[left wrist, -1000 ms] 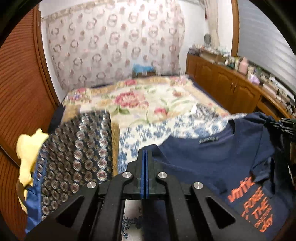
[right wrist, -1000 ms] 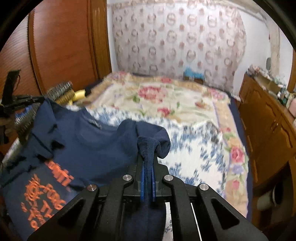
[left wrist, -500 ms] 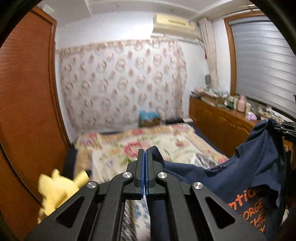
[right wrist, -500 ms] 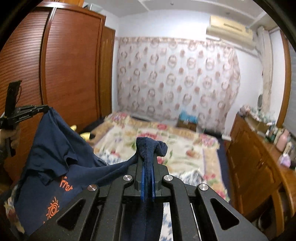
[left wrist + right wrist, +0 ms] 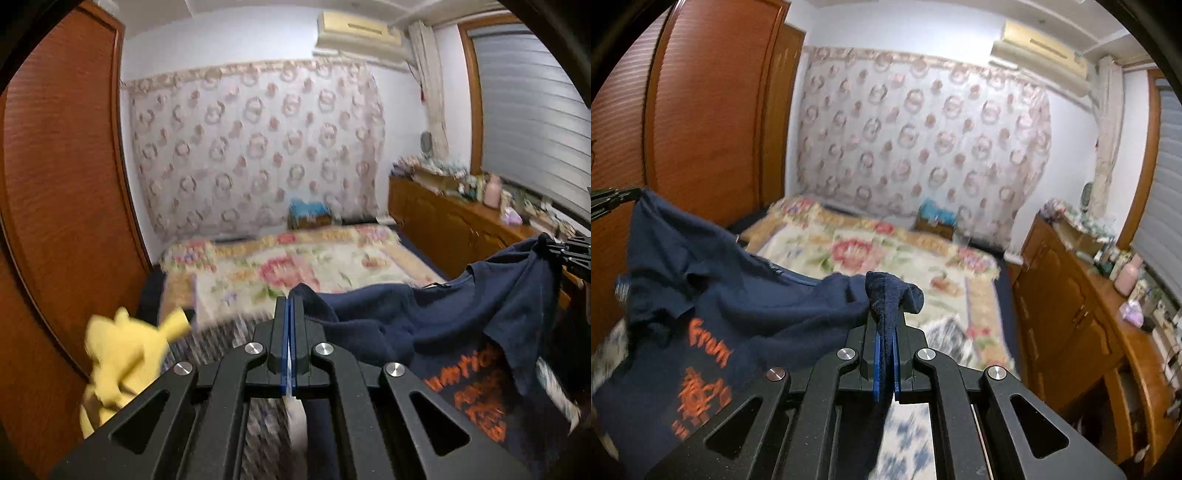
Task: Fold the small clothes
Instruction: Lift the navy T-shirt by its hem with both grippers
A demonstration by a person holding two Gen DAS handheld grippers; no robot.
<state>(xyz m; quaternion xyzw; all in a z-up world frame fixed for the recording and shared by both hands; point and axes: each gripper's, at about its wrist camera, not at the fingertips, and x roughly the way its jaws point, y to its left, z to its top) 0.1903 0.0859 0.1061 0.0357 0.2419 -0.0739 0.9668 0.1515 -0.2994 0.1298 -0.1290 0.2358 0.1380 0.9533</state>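
A small navy T-shirt with orange print hangs in the air between my two grippers, above the bed. My left gripper is shut on one shoulder of it, the cloth bunched at the right of its fingers. My right gripper is shut on the other shoulder, with a fold of navy cloth sticking up between its blue pads. In the right wrist view the T-shirt sags to the left towards the other gripper. In the left wrist view the other gripper shows at the right edge.
A bed with a floral quilt lies ahead and below. A yellow plush toy sits at the left on a dark patterned cloth. A wooden wardrobe stands left, a cluttered wooden cabinet right, a patterned curtain behind.
Both grippers have lifted the T-shirt off the bed and tilted up, so the room's back wall and ceiling now show. Both stay shut on the shirt.
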